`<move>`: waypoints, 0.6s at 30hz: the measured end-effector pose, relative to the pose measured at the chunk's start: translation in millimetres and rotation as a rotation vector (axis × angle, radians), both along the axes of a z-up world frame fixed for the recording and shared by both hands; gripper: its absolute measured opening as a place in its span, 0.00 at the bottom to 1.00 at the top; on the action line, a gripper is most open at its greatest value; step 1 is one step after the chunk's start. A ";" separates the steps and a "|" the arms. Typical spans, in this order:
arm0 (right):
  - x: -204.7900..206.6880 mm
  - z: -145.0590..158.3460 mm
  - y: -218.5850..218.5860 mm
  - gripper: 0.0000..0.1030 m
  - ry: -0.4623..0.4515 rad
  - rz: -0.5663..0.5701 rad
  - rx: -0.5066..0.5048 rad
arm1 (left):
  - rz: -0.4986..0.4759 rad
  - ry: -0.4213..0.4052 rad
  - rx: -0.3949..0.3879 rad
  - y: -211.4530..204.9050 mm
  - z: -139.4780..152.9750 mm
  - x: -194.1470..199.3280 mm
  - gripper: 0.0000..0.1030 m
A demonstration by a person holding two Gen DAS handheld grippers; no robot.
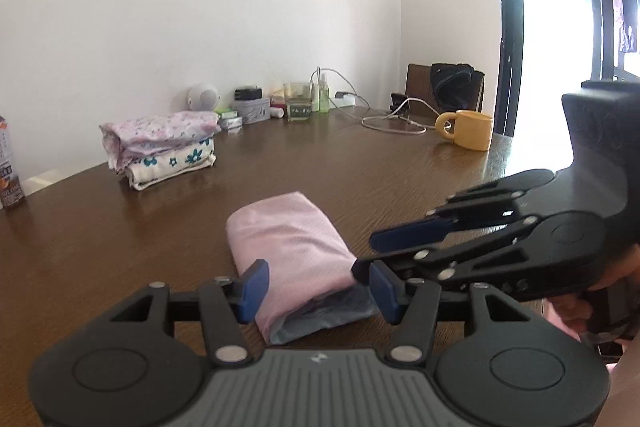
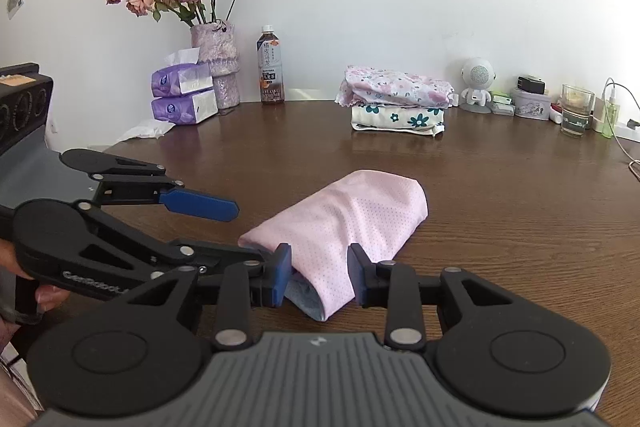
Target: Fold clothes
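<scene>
A folded pink garment (image 1: 288, 239) (image 2: 360, 211) with a grey-blue lining at its near end lies on the brown wooden table (image 1: 100, 247) (image 2: 520, 227). My left gripper (image 1: 318, 291) (image 2: 246, 231) is open, its blue pads either side of the garment's near end and not pressing it. My right gripper (image 2: 320, 275) (image 1: 364, 255) is open too, with a narrower gap, straddling the same end from the right. The two grippers' tips nearly meet beside the cloth. A stack of two folded floral garments (image 1: 160, 147) (image 2: 396, 99) sits farther back.
Along the wall stand a vase of roses (image 2: 218, 63), tissue packs (image 2: 182, 95), a tea bottle (image 2: 270, 67), a white speaker (image 2: 478, 79), a glass (image 2: 576, 111) and small boxes. A yellow mug (image 1: 468, 129) and cables (image 1: 392, 123) lie far right.
</scene>
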State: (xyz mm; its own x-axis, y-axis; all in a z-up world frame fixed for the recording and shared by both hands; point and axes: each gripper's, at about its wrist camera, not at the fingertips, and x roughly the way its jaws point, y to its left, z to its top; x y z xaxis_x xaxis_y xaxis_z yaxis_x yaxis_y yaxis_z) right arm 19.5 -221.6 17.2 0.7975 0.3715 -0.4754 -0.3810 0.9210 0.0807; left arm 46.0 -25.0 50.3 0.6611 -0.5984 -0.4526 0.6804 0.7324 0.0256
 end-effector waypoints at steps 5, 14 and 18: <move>17.4 -9.5 6.4 0.29 0.040 -0.027 -0.008 | 0.050 0.041 0.038 -9.2 -9.1 18.0 0.26; 19.4 -17.6 0.9 0.28 0.080 -0.049 0.015 | 0.094 0.100 0.026 -5.3 -20.9 31.4 0.24; 24.2 -10.2 -8.5 0.34 0.082 -0.082 0.080 | 0.148 0.117 0.003 -6.0 -18.1 42.5 0.44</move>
State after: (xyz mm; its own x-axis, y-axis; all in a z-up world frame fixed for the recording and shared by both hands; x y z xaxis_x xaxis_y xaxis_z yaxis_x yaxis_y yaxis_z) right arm 43.6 -230.1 6.9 0.7865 0.3462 -0.5115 -0.2942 0.9381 0.1826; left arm 88.5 -31.0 32.2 0.6848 -0.4971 -0.5328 0.5636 0.8248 -0.0451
